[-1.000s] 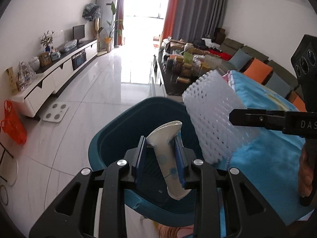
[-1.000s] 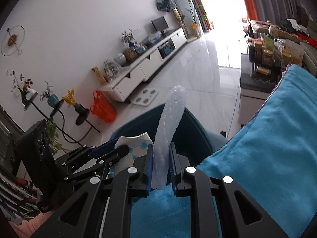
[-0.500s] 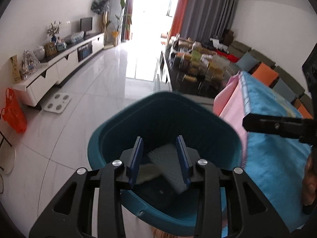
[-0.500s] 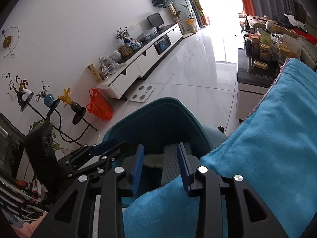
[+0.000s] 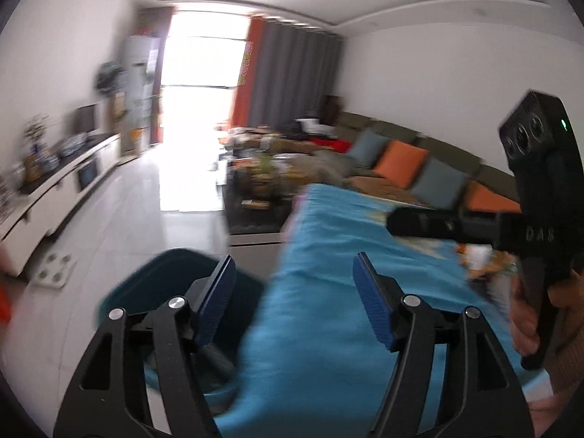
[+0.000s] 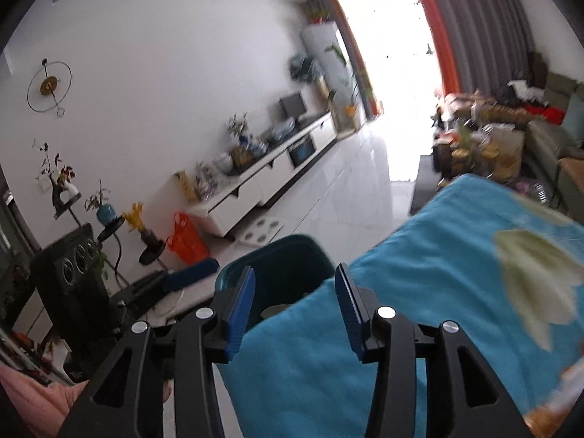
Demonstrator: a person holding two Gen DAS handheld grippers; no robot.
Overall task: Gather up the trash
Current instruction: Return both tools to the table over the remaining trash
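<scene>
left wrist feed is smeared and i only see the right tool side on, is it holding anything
observer: No. In the right wrist view the right gripper has nothing between its blue pads; its jaws have just been opening.
operator: ok and is anything in the bin, mine is just a grey blur there
observer: Yes. The right wrist view shows a pale piece lying inside the teal bin, just past the edge of the blue cloth. I cannot tell what it is.
</scene>
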